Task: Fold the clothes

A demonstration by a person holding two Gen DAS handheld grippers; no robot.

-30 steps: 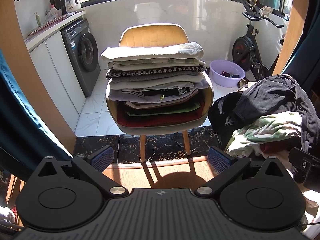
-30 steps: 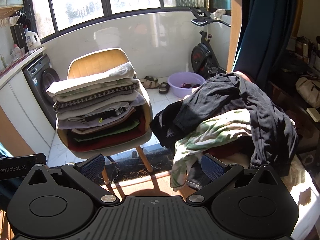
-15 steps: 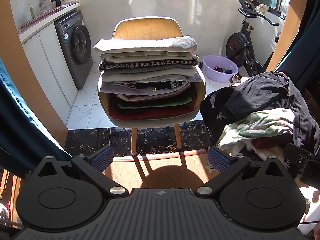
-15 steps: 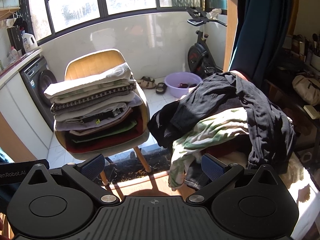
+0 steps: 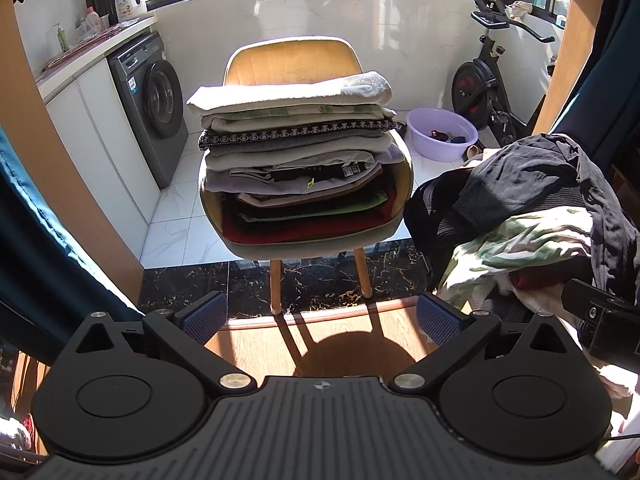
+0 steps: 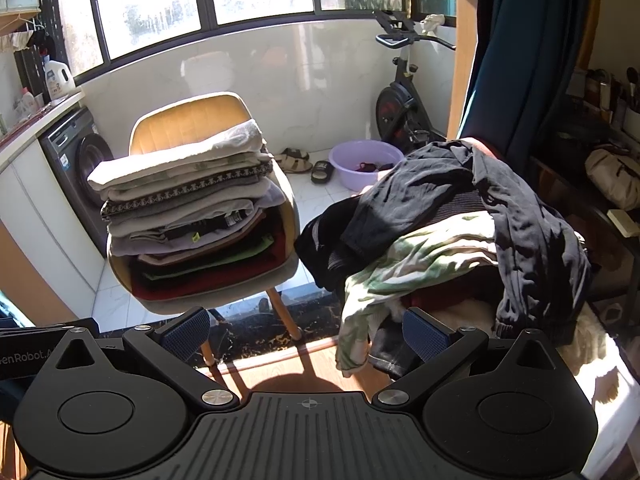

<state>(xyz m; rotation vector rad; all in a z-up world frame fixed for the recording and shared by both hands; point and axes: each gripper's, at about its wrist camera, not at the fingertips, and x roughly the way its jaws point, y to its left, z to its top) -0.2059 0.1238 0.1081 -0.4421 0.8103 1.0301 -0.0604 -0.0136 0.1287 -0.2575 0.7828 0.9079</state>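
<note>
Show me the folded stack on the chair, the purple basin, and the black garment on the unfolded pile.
folded stack (image 5: 294, 168), left wrist view, front edge of its middle layers.
purple basin (image 6: 352, 178), right wrist view, near outer wall.
black garment (image 6: 420, 188), right wrist view, sunlit upper part draped over the pile.

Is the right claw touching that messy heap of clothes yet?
Apart. The right wrist view shows the open right claw short of the unfolded clothes heap, with wooden floor showing between its fingers.

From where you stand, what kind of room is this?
Most likely a home's enclosed balcony used as a laundry area. A washing machine sits under a counter with a detergent jug, and folded clothes are stacked on a chair beside an unfolded pile.
</note>
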